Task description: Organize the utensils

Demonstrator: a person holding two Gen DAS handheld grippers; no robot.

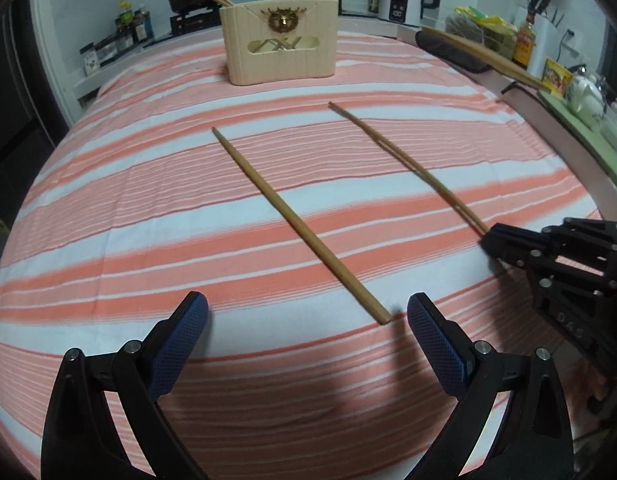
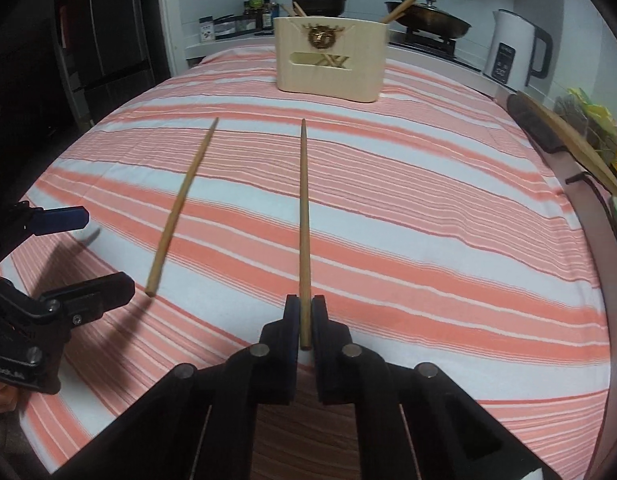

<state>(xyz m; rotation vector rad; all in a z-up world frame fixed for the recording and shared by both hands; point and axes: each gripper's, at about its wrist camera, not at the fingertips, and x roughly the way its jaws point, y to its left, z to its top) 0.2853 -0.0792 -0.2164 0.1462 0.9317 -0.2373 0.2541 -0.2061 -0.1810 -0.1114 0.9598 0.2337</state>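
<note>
Chopsticks light, stiff, slippery: our right gripper [image 2: 304,312] clamps one chopstick [image 2: 304,220] at butt; left gripper [image 1: 308,316] spread, second chopstick [image 1: 292,216] at 12 o'clock.

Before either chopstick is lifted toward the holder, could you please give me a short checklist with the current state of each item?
1. Right gripper shut on thin wooden chopstick: ok.
2. Left gripper open: ok.
3. Second wooden chopstick, near end between the left gripper's pads: ok.
4. Second chopstick gripped: not ok.
5. Cream ribbed utensil holder upright on the striped cloth: ok.
6. Free room inside the holder: cannot tell.
</note>
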